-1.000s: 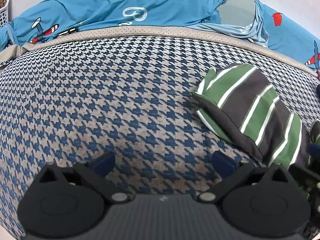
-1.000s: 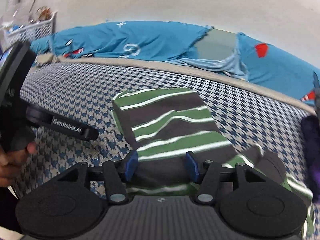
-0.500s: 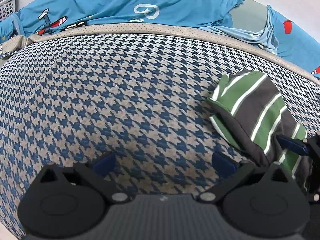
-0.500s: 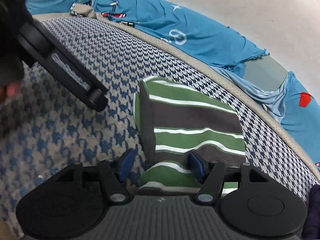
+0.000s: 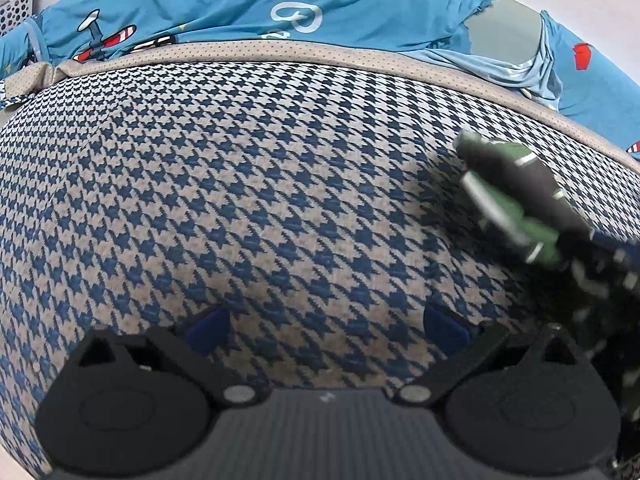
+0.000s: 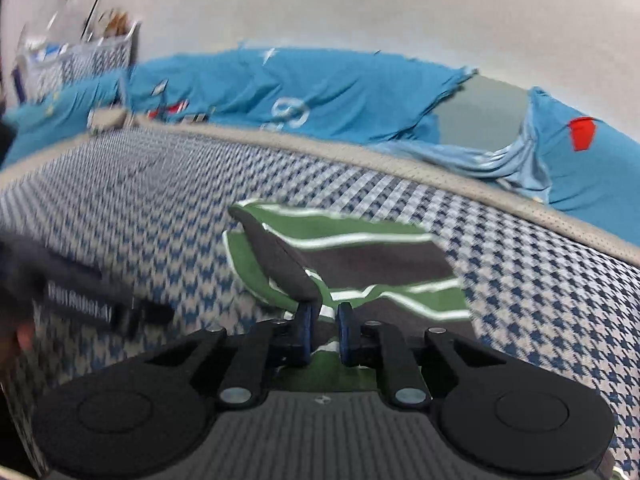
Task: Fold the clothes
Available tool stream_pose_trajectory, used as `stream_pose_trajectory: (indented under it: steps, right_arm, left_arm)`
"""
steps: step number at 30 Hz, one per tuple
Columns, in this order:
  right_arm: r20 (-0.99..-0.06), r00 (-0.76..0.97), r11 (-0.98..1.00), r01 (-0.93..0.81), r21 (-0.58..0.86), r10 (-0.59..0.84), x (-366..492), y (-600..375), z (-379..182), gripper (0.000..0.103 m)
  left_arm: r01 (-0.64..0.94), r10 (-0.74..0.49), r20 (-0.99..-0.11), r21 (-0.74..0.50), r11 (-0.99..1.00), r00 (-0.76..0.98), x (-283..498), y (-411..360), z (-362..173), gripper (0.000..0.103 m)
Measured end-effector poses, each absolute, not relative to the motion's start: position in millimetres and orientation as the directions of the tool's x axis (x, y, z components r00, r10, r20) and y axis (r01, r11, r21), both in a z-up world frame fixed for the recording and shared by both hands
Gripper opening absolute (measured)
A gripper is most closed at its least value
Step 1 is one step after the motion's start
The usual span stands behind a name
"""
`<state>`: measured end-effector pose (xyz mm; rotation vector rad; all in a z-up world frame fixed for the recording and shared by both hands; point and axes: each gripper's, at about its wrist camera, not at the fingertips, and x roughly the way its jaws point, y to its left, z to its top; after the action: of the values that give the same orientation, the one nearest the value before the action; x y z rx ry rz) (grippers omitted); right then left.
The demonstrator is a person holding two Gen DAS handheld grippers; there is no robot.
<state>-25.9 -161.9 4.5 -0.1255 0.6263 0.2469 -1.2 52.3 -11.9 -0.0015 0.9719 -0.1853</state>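
While my right gripper (image 6: 323, 330) closes, its two blue-padded fingers stand nearly together with a raised fold of the green, dark grey and white striped garment (image 6: 360, 256) between them; the near edge of the cloth sits in the narrow gap, and the pads appear to press on it, though motion blur keeps me from confirming full contact. I note that the garment lies folded on the blue-and-beige houndstooth-patterned mattress (image 6: 168, 208), just ahead of that gripper, with one dark grey flap lifted off the layer beneath and curling toward the fingers.

From the left wrist view, I see the left gripper (image 5: 326, 326) with its jaws spread wide, blue pads well apart, nothing between them, only bare houndstooth fabric below. The same striped garment (image 5: 508, 196) shows at the right edge of that view, blurred and bunched, raised off the mattress (image 5: 240, 184), with the dark shape of the other gripper just beside it.

Beyond the beige perforated border of the mattress, a bright blue bedsheet printed with aeroplanes and stars (image 5: 248, 4) lies rumpled against the white wall (image 6: 360, 8). A white plastic lattice basket (image 6: 92, 56) stands at the far left. A hand (image 6: 18, 336) is partly visible at the left edge of the right wrist view, holding the left tool.
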Motion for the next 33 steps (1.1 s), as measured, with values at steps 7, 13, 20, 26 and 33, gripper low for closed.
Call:
stream_pose_trajectory:
  steps: [7, 13, 20, 26, 33]
  right_arm:
    - [-0.520, 0.839, 0.986, -0.110, 0.123, 0.159, -11, -205, 30, 0.013]
    - [-0.507, 0.858, 0.969, 0.052, 0.241, 0.080, 0, -247, 34, 0.012]
    - [-0.550, 0.833, 0.920, 0.261, 0.291, -0.062, 6, -290, 26, 0.010]
    - [-0.584, 0.811, 0.877, 0.285, 0.387, -0.006, 9, -314, 13, 0.018]
    - [-0.549, 0.832, 0.876, 0.203, 0.438, 0.082, -6, -319, 20, 0.059]
  left_arm:
    - [0.175, -0.174, -0.821, -0.091, 0.980, 0.544, -3, 38, -14, 0.103]
    - [0.184, -0.179, -0.825, -0.093, 0.979, 0.536, -2, 29, -19, 0.103]
    - [0.191, -0.183, -0.831, -0.094, 0.977, 0.526, 0, 22, -21, 0.103]
    - [0.195, -0.190, -0.833, -0.101, 0.976, 0.520, 4, 18, -22, 0.103]
    - [0.200, -0.193, -0.834, -0.102, 0.974, 0.517, 4, 16, -23, 0.103]
